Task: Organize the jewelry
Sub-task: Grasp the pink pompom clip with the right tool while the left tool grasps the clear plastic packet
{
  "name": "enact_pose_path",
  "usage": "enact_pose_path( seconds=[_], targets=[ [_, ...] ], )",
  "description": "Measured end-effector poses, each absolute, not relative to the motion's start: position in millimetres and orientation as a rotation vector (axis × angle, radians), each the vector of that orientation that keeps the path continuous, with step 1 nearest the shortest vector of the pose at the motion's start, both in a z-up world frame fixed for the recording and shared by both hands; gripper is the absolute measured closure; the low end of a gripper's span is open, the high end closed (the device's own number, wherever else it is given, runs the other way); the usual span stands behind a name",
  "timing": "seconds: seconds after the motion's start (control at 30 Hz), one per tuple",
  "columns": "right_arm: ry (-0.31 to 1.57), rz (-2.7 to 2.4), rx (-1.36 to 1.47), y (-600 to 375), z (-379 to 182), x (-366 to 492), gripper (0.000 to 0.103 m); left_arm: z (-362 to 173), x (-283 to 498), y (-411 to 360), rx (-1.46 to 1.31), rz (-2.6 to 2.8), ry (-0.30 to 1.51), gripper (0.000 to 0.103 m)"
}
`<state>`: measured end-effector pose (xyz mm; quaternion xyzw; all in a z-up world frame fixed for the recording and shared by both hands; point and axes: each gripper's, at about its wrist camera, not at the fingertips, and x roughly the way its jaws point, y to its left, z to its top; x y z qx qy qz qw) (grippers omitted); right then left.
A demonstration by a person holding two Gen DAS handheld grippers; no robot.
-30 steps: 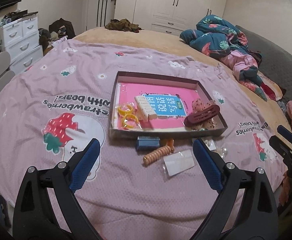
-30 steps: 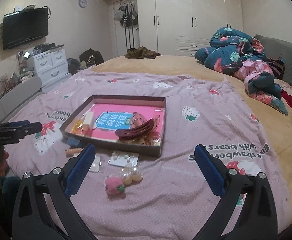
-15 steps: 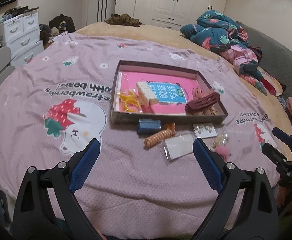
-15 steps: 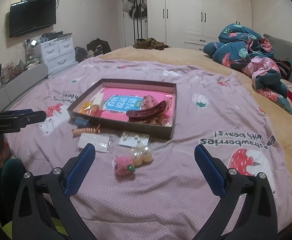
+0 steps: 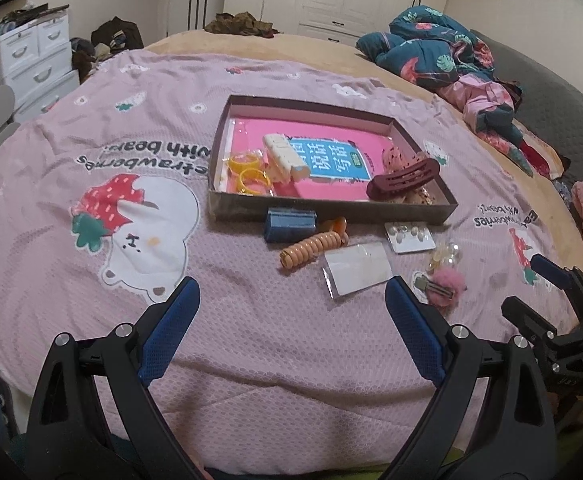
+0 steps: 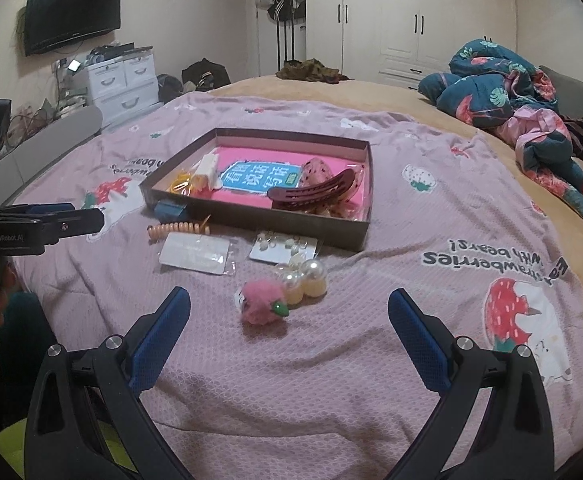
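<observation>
A shallow brown box (image 5: pixel 331 210) (image 6: pixel 251 216) lies on the pink bedspread, holding yellow rings (image 5: pixel 251 178), a cream clip (image 5: pixel 285 156) and a dark red hair claw (image 5: pixel 403 178) (image 6: pixel 315 192). In front of it lie a blue box (image 5: pixel 289 224), an orange coil tie (image 5: pixel 311 248) (image 6: pixel 175 229), a clear card packet (image 5: pixel 357 272) (image 6: pixel 195 254), an earring card (image 5: pixel 409 236) (image 6: pixel 281 246), pearl beads (image 6: pixel 303 280) and a pink fuzzy clip (image 5: pixel 445 286) (image 6: pixel 261 302). My left gripper (image 5: pixel 291 320) is open and empty, short of the coil tie. My right gripper (image 6: pixel 289 324) is open and empty, just short of the fuzzy clip.
A crumpled floral quilt (image 5: pixel 451 56) (image 6: pixel 511 92) lies at the far right of the bed. White drawers (image 5: pixel 31 60) (image 6: pixel 123 80) stand left of the bed. The near bed edge is just below both grippers. The other gripper shows at each view's side (image 5: pixel 563 320) (image 6: pixel 31 224).
Both grippers have pulled back toward the near bed edge, so the box and loose items sit farther away. Both stay open and empty. No item has moved.
</observation>
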<state>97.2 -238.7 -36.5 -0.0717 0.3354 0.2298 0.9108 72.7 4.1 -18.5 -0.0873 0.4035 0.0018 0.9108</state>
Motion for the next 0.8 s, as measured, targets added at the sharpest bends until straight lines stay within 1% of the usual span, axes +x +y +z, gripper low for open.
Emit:
enact_pose_path(
  seconds=[0.13, 0.23, 0.4, 0.43, 0.47, 0.5, 0.53, 0.57, 0.6, 0.7, 0.77, 0.8],
  targets=[
    [0.708, 0.484, -0.142, -234.1, -44.3, 100.4, 0.004, -27.1, 75.4, 1.9, -0.188, -0.01, 0.852, 0.016],
    [0.731, 0.49, -0.134, -230.1, -52.3, 104.5, 0.005, -32.2, 76.6, -0.1, -0.194, -0.03, 0.866, 0.022],
    [0.766, 0.502, -0.113, -224.8, -64.7, 115.2, 0.005, -42.2, 80.3, -1.4, -0.213, -0.052, 0.892, 0.025],
    [0.77, 0.503, -0.114, -223.5, -66.5, 116.9, 0.008, -44.5, 81.0, -1.3, -0.219, -0.057, 0.897, 0.025],
    [0.775, 0.505, -0.119, -221.1, -68.6, 119.7, 0.014, -46.6, 81.7, -1.8, -0.222, -0.059, 0.902, 0.025],
    [0.78, 0.508, -0.121, -219.7, -70.0, 121.5, 0.016, -48.9, 82.9, -2.4, -0.226, -0.063, 0.909, 0.025],
    [0.788, 0.51, -0.119, -218.0, -72.1, 124.4, 0.018, -50.6, 83.8, -2.6, -0.23, -0.067, 0.914, 0.027],
    [0.794, 0.513, -0.114, -217.0, -73.7, 126.1, 0.019, -53.1, 85.3, -3.5, -0.237, -0.076, 0.922, 0.032],
    [0.804, 0.519, -0.105, -215.2, -75.7, 129.3, 0.021, -55.0, 86.6, -4.2, -0.246, -0.087, 0.929, 0.033],
    [0.814, 0.532, -0.103, -210.5, -78.8, 134.2, 0.031, -60.4, 90.3, -7.2, -0.252, -0.109, 0.942, 0.035],
    [0.824, 0.535, -0.106, -207.8, -81.2, 136.9, 0.042, -64.1, 93.8, -9.8, -0.26, -0.123, 0.955, 0.042],
    [0.83, 0.539, -0.105, -206.5, -82.5, 138.6, 0.045, -66.0, 95.5, -10.0, -0.267, -0.131, 0.961, 0.043]
  ],
)
